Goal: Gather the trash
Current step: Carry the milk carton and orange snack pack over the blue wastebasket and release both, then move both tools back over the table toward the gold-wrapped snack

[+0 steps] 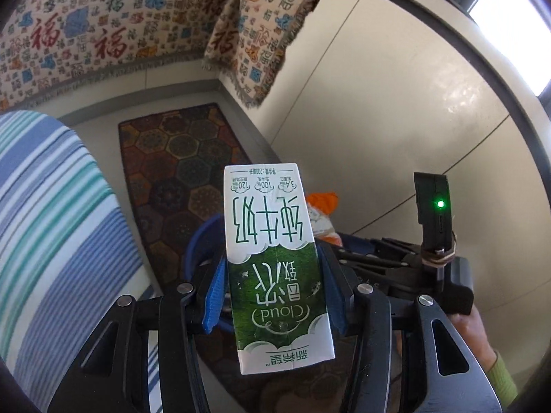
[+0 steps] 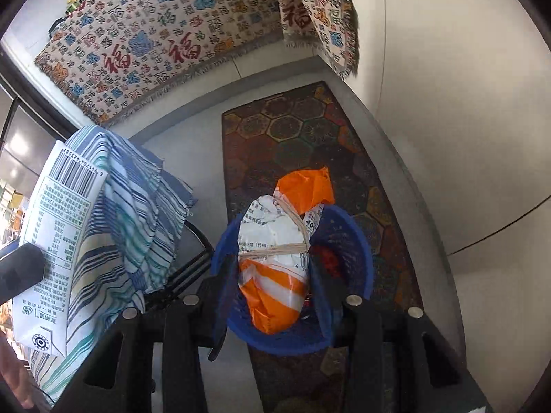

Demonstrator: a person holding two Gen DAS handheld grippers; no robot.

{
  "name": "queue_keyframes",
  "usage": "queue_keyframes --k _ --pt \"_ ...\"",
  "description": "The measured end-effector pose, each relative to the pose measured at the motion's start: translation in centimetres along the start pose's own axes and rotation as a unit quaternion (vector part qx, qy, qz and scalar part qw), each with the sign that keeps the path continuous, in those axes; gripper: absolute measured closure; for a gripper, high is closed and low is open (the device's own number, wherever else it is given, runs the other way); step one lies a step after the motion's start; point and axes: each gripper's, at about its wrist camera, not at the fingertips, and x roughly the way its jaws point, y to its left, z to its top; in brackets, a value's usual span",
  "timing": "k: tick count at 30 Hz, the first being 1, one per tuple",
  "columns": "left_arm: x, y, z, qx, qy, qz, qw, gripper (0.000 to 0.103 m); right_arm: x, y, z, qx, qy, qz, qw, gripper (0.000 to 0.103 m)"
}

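My left gripper (image 1: 273,268) is shut on a green-and-white milk carton (image 1: 272,227), held upside down between the blue pads (image 1: 215,289). The same carton (image 2: 58,234) shows its barcode side at the left of the right wrist view, with one dark left finger (image 2: 20,272) on it. My right gripper (image 2: 272,268) is shut on an orange-and-white packet (image 2: 275,234) bound with rubber bands. The packet hangs over the mouth of a blue basket (image 2: 358,251) on the floor. In the left wrist view the basket's rim (image 1: 199,237) and the packet (image 1: 322,206) peek out behind the carton.
The basket stands on a dark hexagon-patterned rug (image 2: 292,137) beside a white wall (image 1: 396,103). A blue-striped cloth (image 2: 137,213) drapes at the left, close to the basket. A patterned fringed blanket (image 2: 155,34) hangs at the back. Something red (image 2: 327,258) lies inside the basket.
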Motion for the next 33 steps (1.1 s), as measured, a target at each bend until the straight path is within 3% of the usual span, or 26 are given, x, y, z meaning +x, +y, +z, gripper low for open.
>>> queue_keyframes --k 7,11,17,21,24,25,29,33 --pt "5.7 0.2 0.9 -0.008 0.026 0.005 0.9996 0.051 4.0 -2.0 0.2 0.000 0.020 0.005 1.000 0.060" --pt "7.5 0.4 1.3 -0.020 0.023 0.001 0.9995 0.030 5.3 -2.3 0.1 -0.014 0.022 0.002 1.000 0.057" --pt "6.9 -0.6 1.5 -0.005 0.006 0.000 1.0000 0.030 4.6 -3.1 -0.4 -0.004 0.009 -0.014 1.000 0.050" --pt "1.6 -1.9 -0.1 0.039 -0.041 0.034 0.9978 0.028 1.8 -2.7 -0.6 0.005 -0.024 -0.045 0.999 0.048" --pt "-3.5 -2.1 -2.4 0.053 -0.088 0.056 0.9931 0.015 -1.2 -1.0 -0.2 -0.009 -0.069 -0.062 0.996 0.034" --pt "-5.2 -1.9 -3.4 0.054 -0.101 0.060 0.9916 0.013 -2.3 0.0 -0.3 -0.017 -0.087 -0.063 0.994 0.034" --pt "-10.9 1.1 -7.8 0.028 -0.129 0.096 0.9865 0.009 -5.8 4.1 -0.7 -0.047 -0.139 -0.046 0.988 0.033" --pt "-15.0 5.7 -12.9 -0.011 -0.131 0.187 0.9734 0.009 -7.5 10.8 -2.1 -0.094 -0.162 0.001 0.982 0.033"
